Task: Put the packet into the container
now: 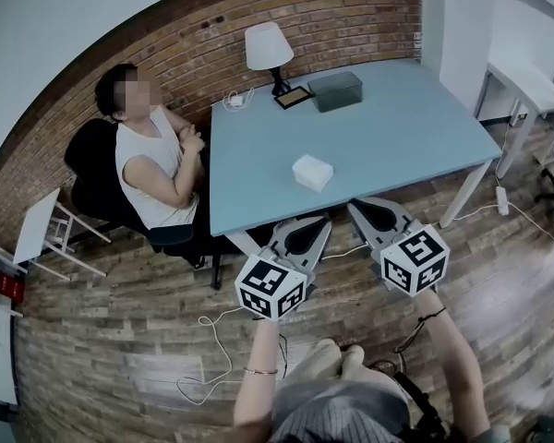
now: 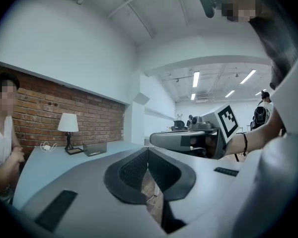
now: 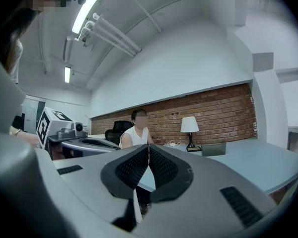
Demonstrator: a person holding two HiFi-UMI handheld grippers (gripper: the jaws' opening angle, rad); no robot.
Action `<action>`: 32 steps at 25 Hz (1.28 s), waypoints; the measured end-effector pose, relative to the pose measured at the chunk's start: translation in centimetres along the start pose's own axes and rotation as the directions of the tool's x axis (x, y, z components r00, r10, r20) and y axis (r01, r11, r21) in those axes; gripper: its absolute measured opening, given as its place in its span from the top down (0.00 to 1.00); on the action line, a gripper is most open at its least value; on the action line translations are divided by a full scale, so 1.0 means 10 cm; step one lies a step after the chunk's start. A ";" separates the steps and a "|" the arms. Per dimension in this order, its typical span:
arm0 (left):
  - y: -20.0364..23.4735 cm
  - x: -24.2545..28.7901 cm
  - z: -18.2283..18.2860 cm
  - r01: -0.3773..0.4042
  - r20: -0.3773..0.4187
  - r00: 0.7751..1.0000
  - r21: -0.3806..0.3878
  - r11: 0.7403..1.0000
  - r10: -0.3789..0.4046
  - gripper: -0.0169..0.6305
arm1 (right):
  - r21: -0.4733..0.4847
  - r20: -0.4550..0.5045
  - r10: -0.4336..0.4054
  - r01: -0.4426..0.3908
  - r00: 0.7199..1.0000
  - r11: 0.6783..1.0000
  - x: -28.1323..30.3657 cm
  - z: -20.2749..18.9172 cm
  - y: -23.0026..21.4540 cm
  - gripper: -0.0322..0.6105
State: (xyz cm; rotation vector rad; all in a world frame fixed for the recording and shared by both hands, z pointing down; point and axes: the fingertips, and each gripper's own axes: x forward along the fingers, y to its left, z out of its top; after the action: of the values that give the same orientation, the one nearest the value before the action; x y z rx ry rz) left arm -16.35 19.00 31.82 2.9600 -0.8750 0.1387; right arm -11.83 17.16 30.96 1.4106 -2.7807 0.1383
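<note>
Brick wall and wooden floor frame a pale blue table (image 1: 397, 127) in the head view. There the white packet (image 1: 312, 172) lies by itself toward the near edge, well apart from the grey container (image 1: 335, 90), which stands at the far side near a lamp (image 1: 269, 46). The left gripper (image 1: 325, 220) and right gripper (image 1: 355, 205) hover side by side at that near edge, short of the packet, so the task looks unstarted: the pickup, the carry and the drop into the container all remain. Only this view shows the packet at all (and how far it sits from the container). The left gripper view settles what the overhead angle cannot: its jaws are pressed together with nothing between them. It also shows the container low beyond the tips and the other gripper off to the right, but no packet. The right gripper view shows that tool's jaws likewise closed and empty. It alone looks level across the tabletop to the seated person (image 3: 136, 133) waiting by the brick wall, with the lamp and container to the right.
</note>
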 end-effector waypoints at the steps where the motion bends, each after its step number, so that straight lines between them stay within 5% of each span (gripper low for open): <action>1: 0.03 0.01 0.02 -0.012 0.004 1.000 -0.001 1.000 0.012 0.96 | 0.003 0.003 -0.001 0.001 1.000 1.000 0.03 0.02 -0.05 0.93; 32: 1.64 1.16 -0.22 -0.137 -0.047 0.990 -0.086 0.987 0.133 0.96 | 0.055 -0.108 0.138 -0.132 0.985 0.990 1.59 -0.16 -1.40 0.93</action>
State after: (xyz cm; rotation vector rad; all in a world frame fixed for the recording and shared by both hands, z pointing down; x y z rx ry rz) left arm -15.73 -0.90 35.58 2.8055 -1.0475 0.1604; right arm -9.97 -3.76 34.50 1.1823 -2.7965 0.2790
